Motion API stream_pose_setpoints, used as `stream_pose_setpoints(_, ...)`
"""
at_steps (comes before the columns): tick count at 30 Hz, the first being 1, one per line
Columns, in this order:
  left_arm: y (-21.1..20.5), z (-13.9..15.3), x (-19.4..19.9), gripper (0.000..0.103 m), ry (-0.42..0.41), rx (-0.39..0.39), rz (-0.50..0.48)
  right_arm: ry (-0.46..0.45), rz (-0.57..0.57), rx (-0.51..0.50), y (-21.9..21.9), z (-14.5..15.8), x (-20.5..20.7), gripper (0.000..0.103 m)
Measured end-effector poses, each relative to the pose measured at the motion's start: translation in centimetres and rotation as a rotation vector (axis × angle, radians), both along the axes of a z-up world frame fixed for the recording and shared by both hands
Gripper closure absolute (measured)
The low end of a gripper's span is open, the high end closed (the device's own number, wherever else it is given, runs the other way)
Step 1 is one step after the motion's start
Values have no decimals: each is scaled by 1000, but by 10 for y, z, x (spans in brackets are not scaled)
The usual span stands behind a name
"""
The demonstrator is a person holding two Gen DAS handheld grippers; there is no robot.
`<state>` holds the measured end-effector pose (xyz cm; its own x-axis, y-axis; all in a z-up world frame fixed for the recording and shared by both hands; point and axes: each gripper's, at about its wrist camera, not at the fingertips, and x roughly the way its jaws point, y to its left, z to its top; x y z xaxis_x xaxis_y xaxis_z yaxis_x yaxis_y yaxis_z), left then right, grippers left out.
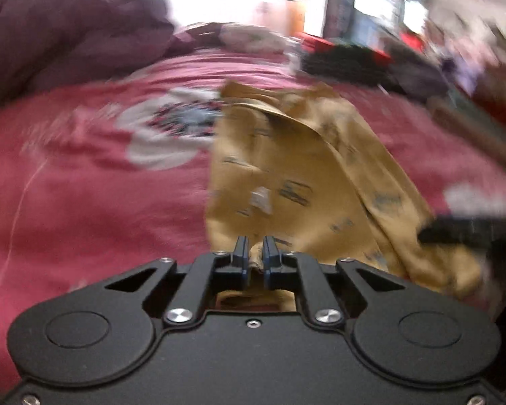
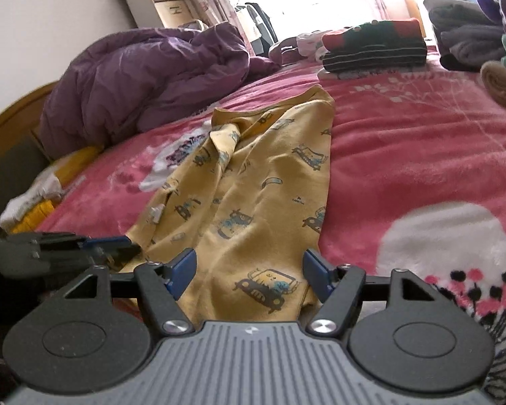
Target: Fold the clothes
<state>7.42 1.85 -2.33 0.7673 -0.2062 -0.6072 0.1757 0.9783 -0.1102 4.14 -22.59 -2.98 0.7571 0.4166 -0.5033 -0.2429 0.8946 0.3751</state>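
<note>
A yellow garment [image 2: 253, 182] printed with small cars lies lengthwise on the pink blanket [image 2: 404, 155], rumpled along its left side. In the left wrist view, which is blurred, my left gripper [image 1: 255, 248] is shut on the near edge of the same yellow garment [image 1: 286, 175], with a fold of cloth pinched between its blue pads. Seen from the right wrist, the left gripper [image 2: 128, 246] meets the garment's near left corner. My right gripper [image 2: 249, 266] stands open over the near hem, cloth lying between its fingers [image 2: 184, 265] without being pressed. Its dark shape [image 1: 462, 233] shows at the right.
A purple duvet [image 2: 145, 81] is heaped at the far left of the bed. Folded clothes [image 2: 374, 49] sit stacked at the far end, and more grey and beige piles [image 2: 469, 33] at the far right. Yellow and white items [image 2: 40, 199] lie by the left edge.
</note>
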Motion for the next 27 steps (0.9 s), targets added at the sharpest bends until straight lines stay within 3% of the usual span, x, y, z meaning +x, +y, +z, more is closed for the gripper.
stream_pose_setpoints(2,22,1,3,97,32,-107,66,-3,2,-13,1,0,0,33)
stream_pose_setpoints(7,60,-3,4,98,72,-203,223,-1,-1,-16,1,-2,0,33)
stream_pose_setpoints(11,63,6,0,97,46,-159,221,-3,-5,-15,2,-2,-1,33)
stream_pose_setpoints(15,34,23,-12,97,-35,45,79,-2,-9,-5,1,-2,-1,33)
stream_pose_setpoints(18,16,26,-23,96,-87,110,-92,0,-11,2,0,-3,-1,33)
stream_pose_setpoints(22,-15,25,-44,60,-162,170,-356,-1,-11,-1,0,-3,-1,32)
stream_pose_setpoints(24,-33,18,-51,57,-174,218,-468,-2,-10,-2,1,-3,-1,31)
stream_pose_setpoints(27,-57,2,-59,57,-189,353,-566,-4,-8,-6,2,-3,-1,30)
